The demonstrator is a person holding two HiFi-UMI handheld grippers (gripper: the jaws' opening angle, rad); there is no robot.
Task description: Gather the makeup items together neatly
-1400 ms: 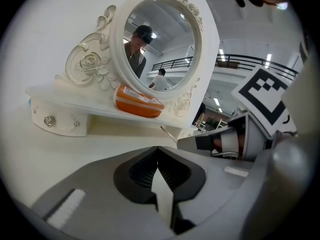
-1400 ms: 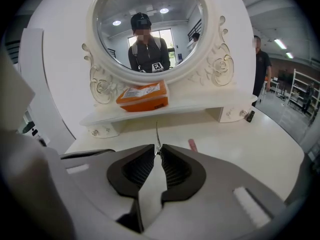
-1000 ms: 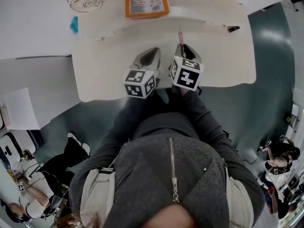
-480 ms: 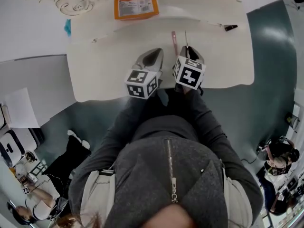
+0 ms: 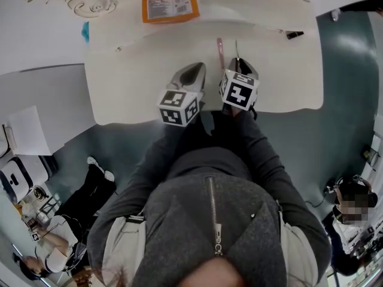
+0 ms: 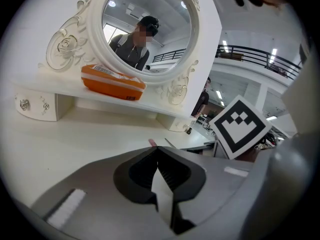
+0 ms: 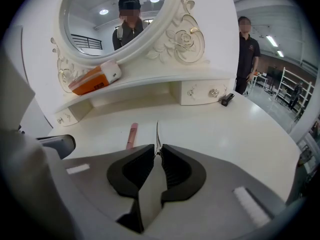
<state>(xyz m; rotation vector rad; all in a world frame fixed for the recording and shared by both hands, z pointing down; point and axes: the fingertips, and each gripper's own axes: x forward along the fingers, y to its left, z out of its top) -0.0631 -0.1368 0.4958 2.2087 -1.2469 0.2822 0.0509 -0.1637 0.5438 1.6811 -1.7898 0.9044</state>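
Note:
A pink makeup stick (image 5: 219, 45) lies on the white vanity table (image 5: 131, 82), pointing away from me. Just to its right is a thin metal tool like tweezers (image 5: 236, 48), and my right gripper (image 5: 237, 60) is shut on its near end. In the right gripper view the tool (image 7: 157, 133) sticks out from the closed tips (image 7: 158, 146), roughly parallel to the pink stick (image 7: 132, 135). My left gripper (image 5: 196, 66) hovers to the left of the stick, jaws shut (image 6: 158, 151) with nothing between them. The stick's tip (image 6: 152, 142) shows just past them.
An orange packet (image 5: 170, 5) lies on the raised shelf under the oval mirror (image 6: 145, 29). A small black item (image 5: 293, 35) sits at the table's far right by the drawers. People stand on the floor around the table.
My right gripper has come down and a little to the right with the metal tool, which now shows beside the pink stick. The left gripper has shifted slightly.

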